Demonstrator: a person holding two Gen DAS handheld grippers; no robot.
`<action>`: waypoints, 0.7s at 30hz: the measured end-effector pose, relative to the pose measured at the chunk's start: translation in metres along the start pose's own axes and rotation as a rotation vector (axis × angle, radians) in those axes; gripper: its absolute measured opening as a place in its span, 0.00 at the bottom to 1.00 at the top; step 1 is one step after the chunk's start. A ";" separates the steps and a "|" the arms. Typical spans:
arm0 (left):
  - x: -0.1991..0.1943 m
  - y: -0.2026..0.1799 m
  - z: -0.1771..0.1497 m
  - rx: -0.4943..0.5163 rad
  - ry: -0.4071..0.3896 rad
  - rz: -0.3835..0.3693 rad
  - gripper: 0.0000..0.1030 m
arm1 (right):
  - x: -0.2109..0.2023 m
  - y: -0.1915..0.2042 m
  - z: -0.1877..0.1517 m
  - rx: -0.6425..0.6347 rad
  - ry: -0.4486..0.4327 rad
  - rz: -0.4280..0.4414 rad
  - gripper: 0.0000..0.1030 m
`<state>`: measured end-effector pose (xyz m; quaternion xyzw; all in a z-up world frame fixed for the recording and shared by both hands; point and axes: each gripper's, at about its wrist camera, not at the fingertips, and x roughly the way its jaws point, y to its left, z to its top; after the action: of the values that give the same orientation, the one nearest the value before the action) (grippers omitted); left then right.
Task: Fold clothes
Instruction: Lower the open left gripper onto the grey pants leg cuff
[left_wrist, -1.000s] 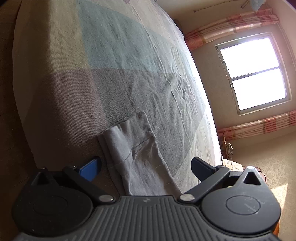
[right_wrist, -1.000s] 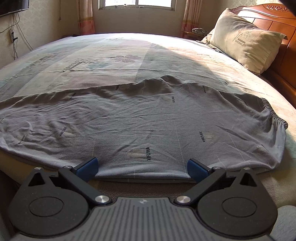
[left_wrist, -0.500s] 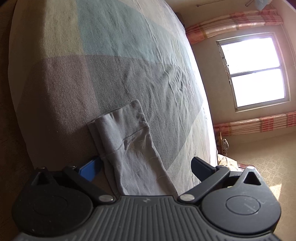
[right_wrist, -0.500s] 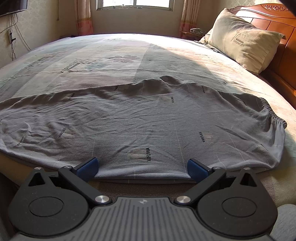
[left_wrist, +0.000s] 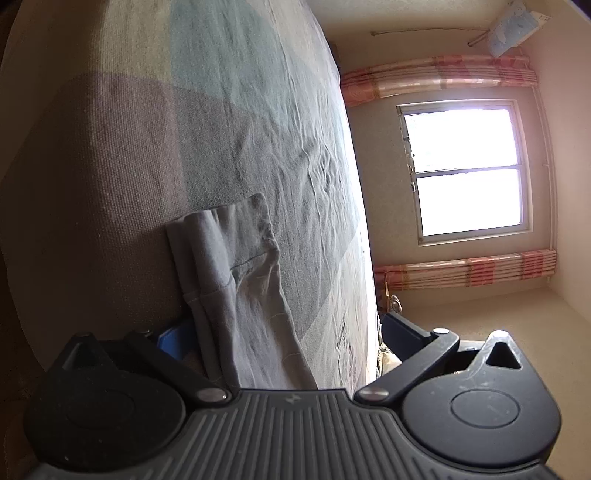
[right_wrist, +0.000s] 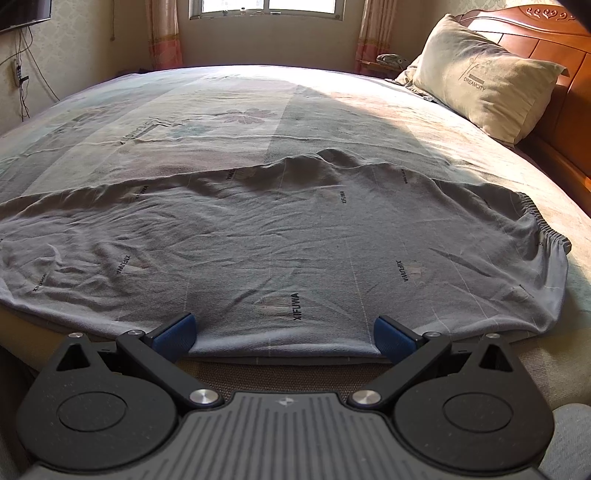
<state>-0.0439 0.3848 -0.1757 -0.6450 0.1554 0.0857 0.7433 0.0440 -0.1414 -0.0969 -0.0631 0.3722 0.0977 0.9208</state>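
Grey trousers (right_wrist: 280, 240) printed with small "XIFUWA" marks lie spread flat across the near side of the bed, elastic waistband (right_wrist: 543, 229) at the right. My right gripper (right_wrist: 284, 334) stands open at the bed's front edge, its blue pads either side of the garment's near fold, not closed on it. The left wrist view is rolled sideways. There the trouser leg end (left_wrist: 236, 273) lies between the open fingers of my left gripper (left_wrist: 280, 332). The cloth hides part of its left blue pad (left_wrist: 173, 338).
The bed (right_wrist: 236, 118) has a pale patchwork sheet. A beige pillow (right_wrist: 484, 81) leans on the wooden headboard (right_wrist: 554, 55) at the right. A window (left_wrist: 465, 170) with pink curtains is beyond the bed. Cables (right_wrist: 22, 77) hang on the left wall.
The left gripper has crept forward along the trouser leg, so the leg end sits deeper between its fingers. The right gripper has edged slightly closer to the near fold.
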 end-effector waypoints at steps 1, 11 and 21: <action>-0.001 0.000 0.002 0.005 -0.004 0.008 0.99 | 0.000 0.000 0.000 0.000 -0.001 0.000 1.00; 0.000 0.014 -0.003 -0.039 0.081 -0.061 0.99 | 0.001 0.000 0.000 0.000 -0.002 0.000 1.00; 0.000 -0.002 0.010 0.098 0.023 -0.002 0.99 | 0.001 0.001 0.001 0.001 0.000 -0.003 1.00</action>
<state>-0.0416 0.3945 -0.1728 -0.6089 0.1674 0.0698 0.7723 0.0449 -0.1400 -0.0972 -0.0631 0.3720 0.0963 0.9211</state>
